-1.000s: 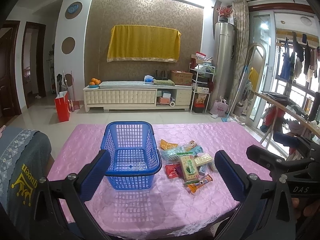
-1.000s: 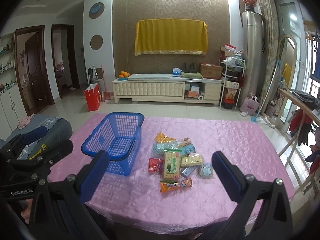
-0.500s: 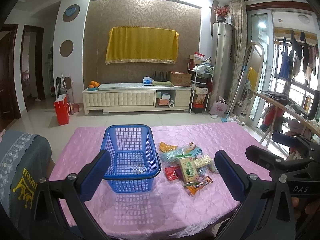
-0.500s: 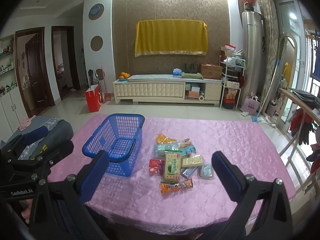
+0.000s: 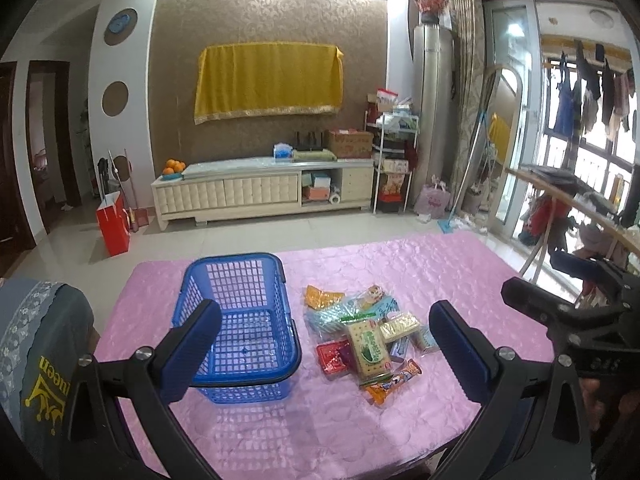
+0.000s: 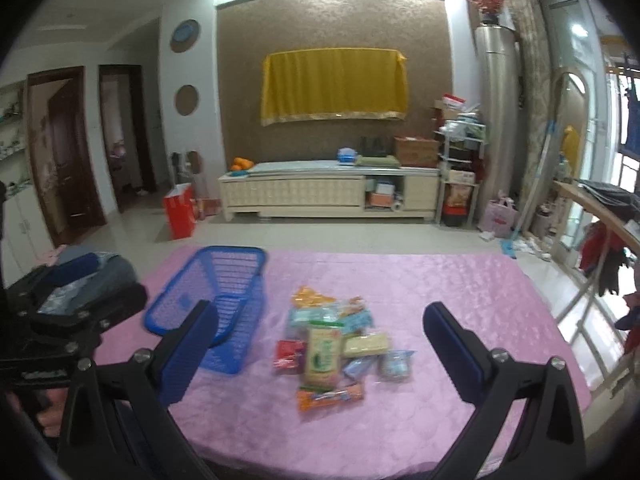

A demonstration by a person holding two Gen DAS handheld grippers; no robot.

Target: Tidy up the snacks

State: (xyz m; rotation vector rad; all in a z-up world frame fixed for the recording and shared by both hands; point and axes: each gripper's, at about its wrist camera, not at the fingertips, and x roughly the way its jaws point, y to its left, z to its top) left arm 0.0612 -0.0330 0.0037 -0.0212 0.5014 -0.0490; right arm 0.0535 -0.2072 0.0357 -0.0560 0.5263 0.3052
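Right wrist view is blurring as both tongs, left (image 5: 324,344) and right (image 6: 320,344), wide and empty, are nearing the snacks (image 6: 332,344) beside the basket (image 6: 216,300); sorting unstarted.

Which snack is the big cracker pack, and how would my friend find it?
Find the blue basket on the pink table; the snack pile lies right of it. The cracker pack lies on top: largest, flat, cream with green print.

Brown patterned wall (image 5: 272,16), yellow cloth (image 5: 268,76), cream cabinet (image 5: 264,192), tiled floor (image 5: 240,236).
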